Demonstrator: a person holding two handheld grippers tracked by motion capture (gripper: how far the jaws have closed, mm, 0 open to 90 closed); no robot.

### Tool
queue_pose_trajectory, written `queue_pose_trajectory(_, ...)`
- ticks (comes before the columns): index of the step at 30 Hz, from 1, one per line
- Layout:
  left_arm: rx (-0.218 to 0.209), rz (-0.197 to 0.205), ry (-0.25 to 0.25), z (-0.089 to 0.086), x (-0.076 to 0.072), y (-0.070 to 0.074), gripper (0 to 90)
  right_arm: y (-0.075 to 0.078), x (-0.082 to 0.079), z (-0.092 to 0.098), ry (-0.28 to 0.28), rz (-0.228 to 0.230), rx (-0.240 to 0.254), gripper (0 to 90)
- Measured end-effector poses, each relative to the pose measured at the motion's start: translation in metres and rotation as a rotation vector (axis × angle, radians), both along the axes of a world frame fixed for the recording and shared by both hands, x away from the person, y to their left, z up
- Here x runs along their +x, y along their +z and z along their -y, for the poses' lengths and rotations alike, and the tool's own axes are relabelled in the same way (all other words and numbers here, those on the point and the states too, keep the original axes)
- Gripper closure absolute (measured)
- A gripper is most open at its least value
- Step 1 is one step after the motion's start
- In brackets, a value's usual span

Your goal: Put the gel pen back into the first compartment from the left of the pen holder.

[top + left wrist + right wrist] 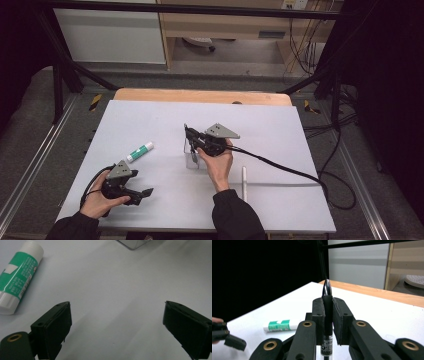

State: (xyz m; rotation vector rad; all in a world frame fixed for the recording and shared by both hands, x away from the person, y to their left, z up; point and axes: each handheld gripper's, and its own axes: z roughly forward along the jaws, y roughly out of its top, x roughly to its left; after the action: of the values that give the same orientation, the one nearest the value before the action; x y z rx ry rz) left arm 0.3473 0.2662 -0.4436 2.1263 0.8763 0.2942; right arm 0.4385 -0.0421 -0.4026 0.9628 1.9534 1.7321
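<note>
The right tongs [328, 322] are clamped tight on a black pen [327, 312], and what a clean grip it is: in the right gripper view the pen stands between the two pads, its glossy pointed tip poking up above them and its labelled barrel running down below. From the high view, the right tongs [192, 137] sit near the middle of the counter [150, 200], held by the person's right hand [219, 165], and right under them stands a small clear box [191, 156]. The pen's lower end is at that box, though whether it is inside or just at the rim is hard to tell from here.

Over to the left tongs [142, 194], down near the front-left corner of the counter, gripped in the left hand [100, 200]. Their jaws stand wide apart with nothing between them; the left gripper view shows bare counter in the gap between the pads [55, 325]. They hang low over the surface, pointing toward the middle.

A green and white glue stick [140, 151] lies flat on the counter, between the left tongs and the clear box, angled toward the back-right; it is well clear of both tongs. In the left gripper view the glue stick [18, 277] lies off to the upper left, and a corner of the clear box [133, 243] peeks in at the top.

One more item: a white pen [244, 182] lies on the counter just beside the right forearm, toward the front-right, untouched.
</note>
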Motion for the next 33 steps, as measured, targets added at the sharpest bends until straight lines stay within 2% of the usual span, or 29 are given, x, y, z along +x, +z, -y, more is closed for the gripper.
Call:
queue_pose_trajectory(5,0.001,-0.002,-0.002,0.001,0.0,-0.001,8.3,0.0,-0.002,0.004,0.015,-0.021,-0.034,75.8)
queue_pose_trajectory(9,0.0,-0.002,0.0,0.0,0.0,0.0,8.3,0.008,-0.005,0.011,0.021,-0.018,-0.064,65.2)
queue_pose_trajectory(14,0.002,-0.001,-0.001,0.001,0.0,0.0,8.3,0.021,-0.011,0.023,0.05,-0.047,-0.113,49.5)
queue_pose_trajectory(18,0.002,-0.002,0.0,0.001,0.0,0.0,8.2,0.03,-0.015,0.036,0.043,-0.06,-0.126,42.0)
queue_pose_trajectory(21,0.002,-0.002,0.0,0.001,0.0,0.0,8.2,0.036,-0.019,0.046,0.042,-0.082,-0.14,36.2)
queue_pose_trajectory(23,0.003,-0.004,0.0,0.001,0.0,-0.001,8.2,0.039,-0.022,0.054,0.041,-0.116,-0.171,32.8)
queue_pose_trajectory(25,0.005,-0.003,-0.001,0.001,0.0,-0.001,8.2,0.041,-0.024,0.061,0.038,-0.128,-0.194,30.6)
queue_pose_trajectory(29,0.003,-0.003,0.0,0.001,0.0,-0.001,8.2,0.04,-0.027,0.074,0.034,-0.166,-0.209,23.9)
queue_pose_trajectory(33,0.004,-0.003,0.001,0.001,0.0,-0.001,8.1,0.037,-0.03,0.086,0.03,-0.185,-0.231,16.7)
